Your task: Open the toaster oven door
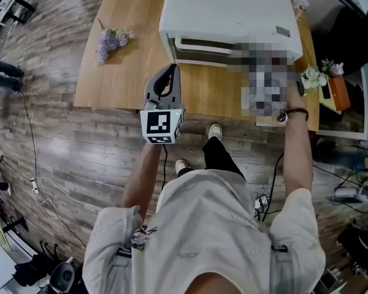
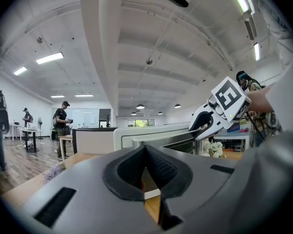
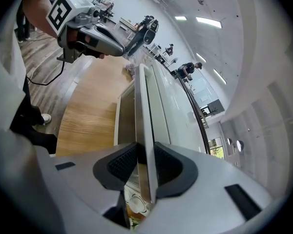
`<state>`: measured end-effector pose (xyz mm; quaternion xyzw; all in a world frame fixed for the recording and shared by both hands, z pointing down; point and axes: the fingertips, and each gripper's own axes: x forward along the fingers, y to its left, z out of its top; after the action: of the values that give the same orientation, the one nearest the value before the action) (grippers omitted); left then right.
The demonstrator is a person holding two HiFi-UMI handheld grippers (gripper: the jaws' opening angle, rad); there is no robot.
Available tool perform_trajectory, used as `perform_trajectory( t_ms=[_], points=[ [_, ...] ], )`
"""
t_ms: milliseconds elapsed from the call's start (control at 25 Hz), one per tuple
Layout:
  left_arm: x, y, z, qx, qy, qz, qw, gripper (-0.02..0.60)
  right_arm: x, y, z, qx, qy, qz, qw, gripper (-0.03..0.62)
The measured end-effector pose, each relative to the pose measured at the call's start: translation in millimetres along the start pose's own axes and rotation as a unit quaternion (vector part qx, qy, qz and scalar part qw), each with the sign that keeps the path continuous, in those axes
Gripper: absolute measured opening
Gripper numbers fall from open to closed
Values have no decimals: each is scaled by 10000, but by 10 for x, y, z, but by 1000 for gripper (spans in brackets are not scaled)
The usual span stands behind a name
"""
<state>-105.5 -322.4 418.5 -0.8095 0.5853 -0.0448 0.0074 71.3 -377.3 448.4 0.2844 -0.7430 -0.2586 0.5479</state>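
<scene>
Nearest the head camera is the person's pale shirt (image 1: pixel 214 225), filling the frame from 5 to 7 o'clock, with both arms reaching toward the wooden worktop (image 1: pixel 122 81). The white toaster oven (image 1: pixel 227 14) sits on it at about 1 o'clock. Its door (image 1: pixel 202 56) faces the person, and the long handle (image 1: pixel 199 43) runs along the door's top edge.

The right tool (image 3: pixel 145 162) is closed on that handle, seemingly near its right end. In the right gripper view the thin white bar stands between the two ribbed pads, and both press on it. The left tool (image 1: pixel 170 72) hangs level near the middle of the head view, its tips over the worktop and apart from the oven. Its jaws are together with nothing between them. A lavender sprig (image 1: pixel 112 41) lies at 10 o'clock, well apart from both.

The step in hand looks like the grasp on the handle, and the door seems shut or barely ajar. The next move probably calls for pulling the handle toward the person and downward along the door's hinge arc. The grip must stay firm so the bar does not slip, and the oven itself might slide forward.
</scene>
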Motion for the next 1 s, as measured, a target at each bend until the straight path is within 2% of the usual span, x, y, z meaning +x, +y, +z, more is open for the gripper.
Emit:
perform_trajectory(
  t_ms=[520,1000],
  points=[
    [-39,-8,-21,-41,35,-26,10000,14,-39,47,-6,21,90,-53,9999,123],
    [-193,-9,12,-48,-44,-86,9999,14,-173,264,12,-35,182,-92,9998,118]
  ],
)
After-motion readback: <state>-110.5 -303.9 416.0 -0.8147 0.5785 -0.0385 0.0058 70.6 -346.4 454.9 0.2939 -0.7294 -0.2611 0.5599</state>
